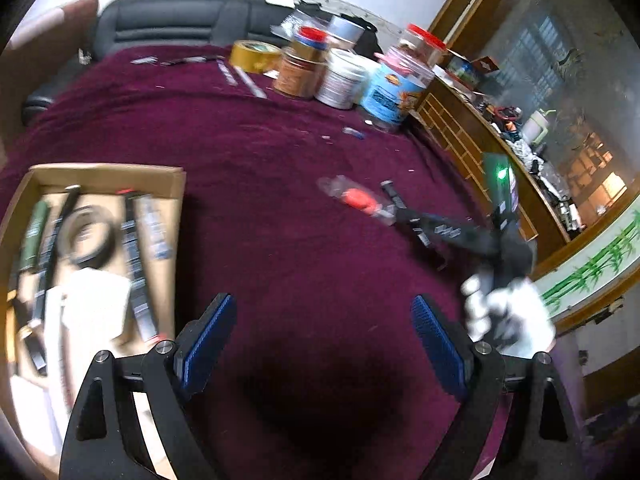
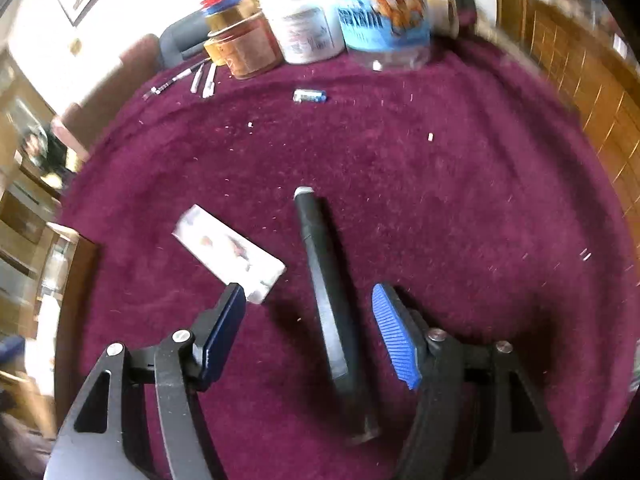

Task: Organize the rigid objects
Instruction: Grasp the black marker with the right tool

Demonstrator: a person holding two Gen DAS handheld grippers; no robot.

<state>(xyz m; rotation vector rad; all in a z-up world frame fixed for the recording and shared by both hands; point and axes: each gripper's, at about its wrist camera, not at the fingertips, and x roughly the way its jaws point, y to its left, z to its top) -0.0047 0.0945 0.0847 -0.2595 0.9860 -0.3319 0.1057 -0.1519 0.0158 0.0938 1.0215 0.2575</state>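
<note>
While both grippers hang over the maroon-covered desk (image 1: 280, 152), the left gripper (image 1: 323, 344) has its jaws wide apart with nothing between them, low in the frame of the left wrist view. At the left edge of that view sits a cardboard box (image 1: 104, 178) holding a tape ring (image 1: 86, 236), dark sticks and a white block (image 1: 100, 300), all blurred. In the right wrist view the right gripper (image 2: 310, 334) also has its jaws apart, and a black bar (image 2: 326, 292) lies on the cloth between them, running from frame centre down toward the bottom; no pad touches it. Just left of the bar, a white packet (image 2: 228, 252) lies tilted, its near corner close to the left finger. A small blue item (image 2: 310, 96) lies further up, near the jars (image 2: 304, 28) clustered at the top of the frame. In the left view the right gripper, held in a white-gloved hand (image 1: 508, 312), appears at right of centre beside a clear packet with a red part (image 1: 358, 200).
</note>
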